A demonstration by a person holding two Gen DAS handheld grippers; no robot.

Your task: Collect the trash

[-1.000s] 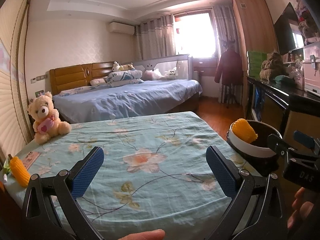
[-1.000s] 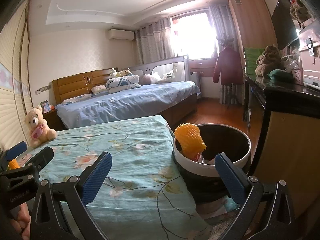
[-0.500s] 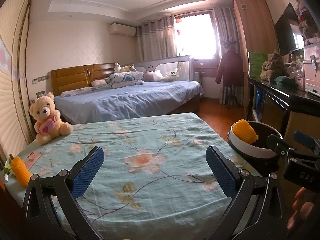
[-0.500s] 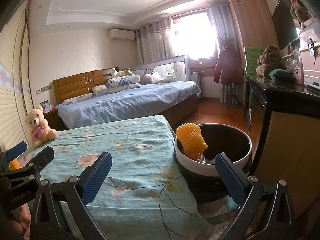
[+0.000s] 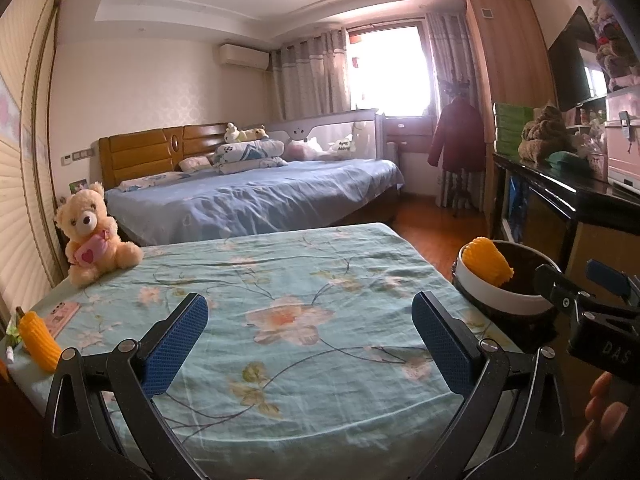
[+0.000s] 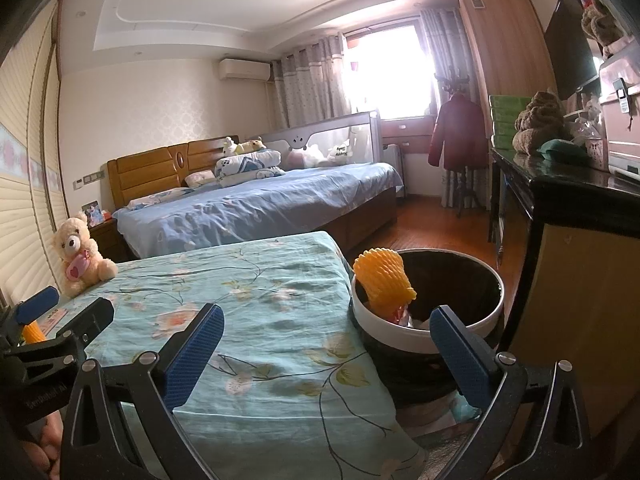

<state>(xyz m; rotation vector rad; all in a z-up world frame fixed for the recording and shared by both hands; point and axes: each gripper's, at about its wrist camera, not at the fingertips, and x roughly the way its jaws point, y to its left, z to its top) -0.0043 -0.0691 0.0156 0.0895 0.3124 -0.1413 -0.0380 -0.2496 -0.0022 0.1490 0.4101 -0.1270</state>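
A white-rimmed dark trash bin (image 6: 472, 320) stands off the right side of the flowered table (image 5: 288, 280); a yellow foam fruit net (image 6: 382, 282) sticks up out of its left rim, with other scraps under it. The same bin (image 5: 500, 300) and net (image 5: 486, 266) show at the right of the left wrist view. Another yellow foam net (image 5: 38, 340) lies at the table's near left corner, beside a pink card (image 5: 60, 316). My left gripper (image 5: 310, 340) is open and empty over the table's front. My right gripper (image 6: 326, 358) is open and empty, near the bin's front.
A cream teddy bear (image 5: 94, 236) sits at the table's far left. Behind are a blue bed (image 5: 256, 196), a wooden floor (image 6: 436, 224), and a dark cabinet (image 6: 560, 216) close on the bin's right. A hand (image 5: 600, 412) shows at the lower right.
Both views have shifted slightly, the left one pulling back and to the left a little. Both grippers stay open and nothing on the table or in the bin has moved.
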